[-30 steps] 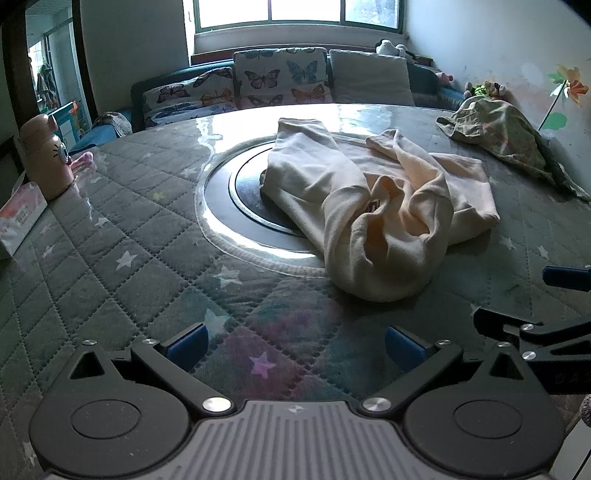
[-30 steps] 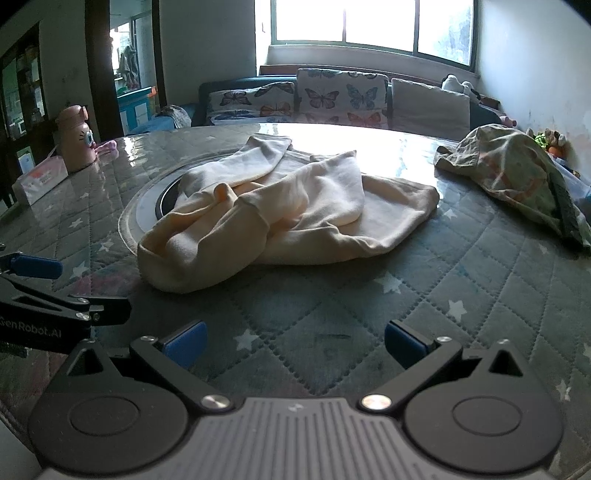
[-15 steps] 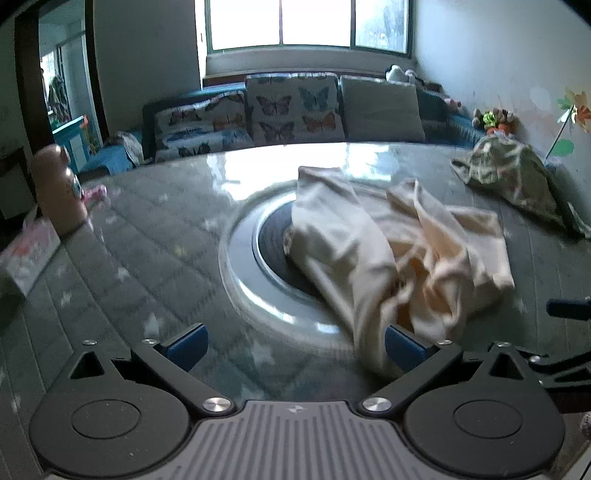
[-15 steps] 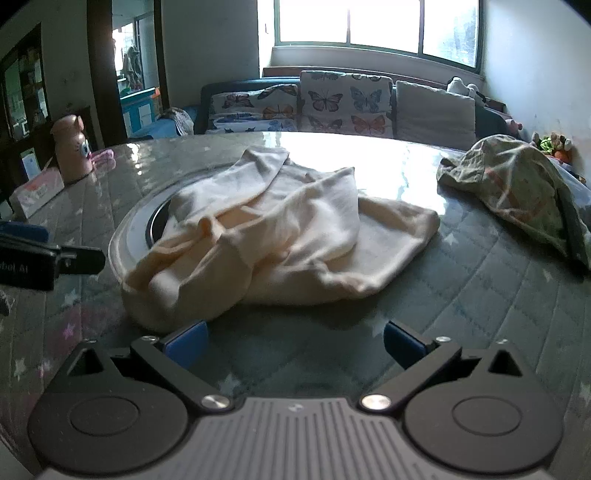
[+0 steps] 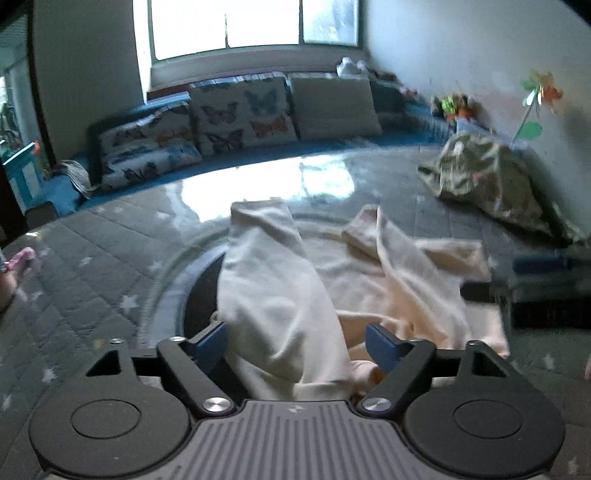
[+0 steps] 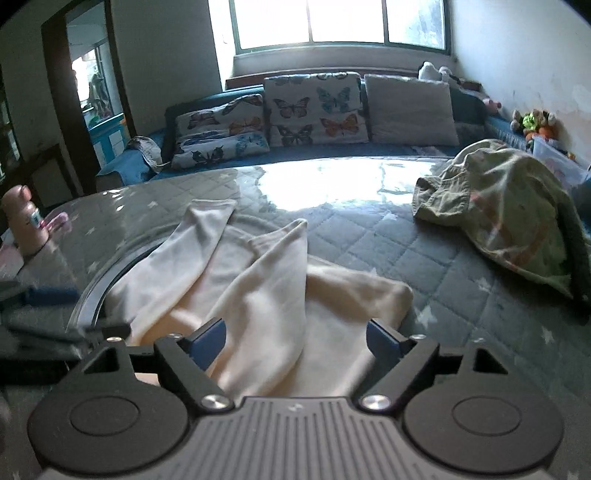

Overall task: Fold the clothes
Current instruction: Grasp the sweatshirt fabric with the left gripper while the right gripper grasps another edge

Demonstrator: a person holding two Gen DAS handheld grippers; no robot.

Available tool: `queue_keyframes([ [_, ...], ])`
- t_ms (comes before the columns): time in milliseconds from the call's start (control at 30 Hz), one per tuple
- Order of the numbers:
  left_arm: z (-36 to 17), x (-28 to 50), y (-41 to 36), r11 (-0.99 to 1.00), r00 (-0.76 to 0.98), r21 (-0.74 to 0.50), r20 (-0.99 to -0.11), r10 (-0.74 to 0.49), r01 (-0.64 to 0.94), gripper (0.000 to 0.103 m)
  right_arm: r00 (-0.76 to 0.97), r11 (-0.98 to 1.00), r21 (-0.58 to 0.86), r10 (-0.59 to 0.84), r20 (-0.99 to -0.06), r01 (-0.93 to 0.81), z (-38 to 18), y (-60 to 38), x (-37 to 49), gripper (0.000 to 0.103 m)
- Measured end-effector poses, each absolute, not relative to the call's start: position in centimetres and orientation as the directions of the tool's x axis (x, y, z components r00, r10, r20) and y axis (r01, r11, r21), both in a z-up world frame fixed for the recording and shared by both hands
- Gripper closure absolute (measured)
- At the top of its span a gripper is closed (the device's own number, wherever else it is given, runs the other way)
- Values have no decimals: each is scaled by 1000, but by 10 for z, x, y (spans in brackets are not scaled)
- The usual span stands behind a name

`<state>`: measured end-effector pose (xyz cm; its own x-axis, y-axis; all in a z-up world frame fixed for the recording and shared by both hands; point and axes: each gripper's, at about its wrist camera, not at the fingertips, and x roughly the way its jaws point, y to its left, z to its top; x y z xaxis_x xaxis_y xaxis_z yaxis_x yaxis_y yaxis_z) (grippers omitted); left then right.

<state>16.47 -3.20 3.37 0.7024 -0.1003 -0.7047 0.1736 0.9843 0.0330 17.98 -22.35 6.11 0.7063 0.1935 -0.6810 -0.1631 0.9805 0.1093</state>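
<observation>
Both grippers [image 5: 295, 345] [image 6: 295, 343] straddle cream garment [image 6: 258, 295].

A bright window [image 6: 340, 22] fills the far wall, its glare pooling on the quilted star-print table [image 6: 424, 251] — below it a blue sofa [image 6: 369, 149] with butterfly cushions [image 6: 314, 109]; a dark doorway [image 6: 92, 107] stands left

A home living room; butterfly cushions [image 6: 314, 110] on a window sofa [image 6: 406, 149].
</observation>
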Motion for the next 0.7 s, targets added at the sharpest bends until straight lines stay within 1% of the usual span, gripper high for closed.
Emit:
queue_keyframes([
  [100, 21, 176, -27, 983, 668, 11, -736, -116, 182, 39, 687, 979, 132, 202, -698, -155, 52, -225, 207, 25],
  [167, 16, 179, -23, 982, 650, -11, -748, -135, 191, 55, 673, 978, 144, 207, -710, -150, 44, -225, 222, 32],
  [233, 11, 181, -20, 978, 637, -26, -755, -154, 205, 63, 657, 976, 159, 217, -721, -148, 36, -223, 233, 36],
  [300, 10, 182, -18, 977, 633, -36, -757, -163, 209, 68, 645, 976, 161, 219, -732, -149, 27, -219, 244, 38],
  [333, 11, 182, -17, 977, 633, -41, -756, -168, 211, 76, 641, 977, 153, 215, -737, -152, 22, -216, 249, 45],
  [367, 11, 182, -16, 975, 633, -46, -754, -175, 216, 78, 636, 976, 152, 216, -740, -155, 19, -214, 253, 49],
  [400, 12, 182, -16, 974, 633, -51, -752, -182, 220, 79, 634, 976, 152, 218, -742, -158, 17, -213, 255, 50],
  [433, 12, 182, -16, 973, 636, -49, -749, -187, 227, 86, 638, 975, 155, 221, -737, -160, 18, -213, 254, 59],
  [467, 13, 182, -16, 972, 640, -46, -745, -188, 232, 89, 643, 974, 157, 224, -733, -161, 19, -213, 253, 70],
  [500, 13, 182, -14, 973, 644, -47, -742, -186, 226, 92, 647, 974, 160, 228, -728, -163, 20, -213, 252, 74],
  [533, 14, 182, -12, 975, 648, -49, -739, -182, 218, 94, 651, 973, 163, 231, -723, -164, 20, -212, 251, 86],
  [567, 14, 182, -10, 977, 652, -51, -737, -178, 209, 95, 655, 972, 165, 234, -718, -166, 21, -212, 250, 93],
  [600, 16, 180, -6, 979, 662, -51, -730, -170, 196, 95, 660, 972, 168, 237, -713, -167, 22, -212, 249, 94],
  [633, 18, 177, -2, 982, 672, -49, -723, -161, 183, 96, 664, 971, 170, 240, -708, -169, 23, -212, 248, 98],
  [700, 23, 171, 8, 987, 692, -51, -707, -144, 153, 96, 684, 971, 174, 237, -690, -162, 29, -217, 242, 99],
])
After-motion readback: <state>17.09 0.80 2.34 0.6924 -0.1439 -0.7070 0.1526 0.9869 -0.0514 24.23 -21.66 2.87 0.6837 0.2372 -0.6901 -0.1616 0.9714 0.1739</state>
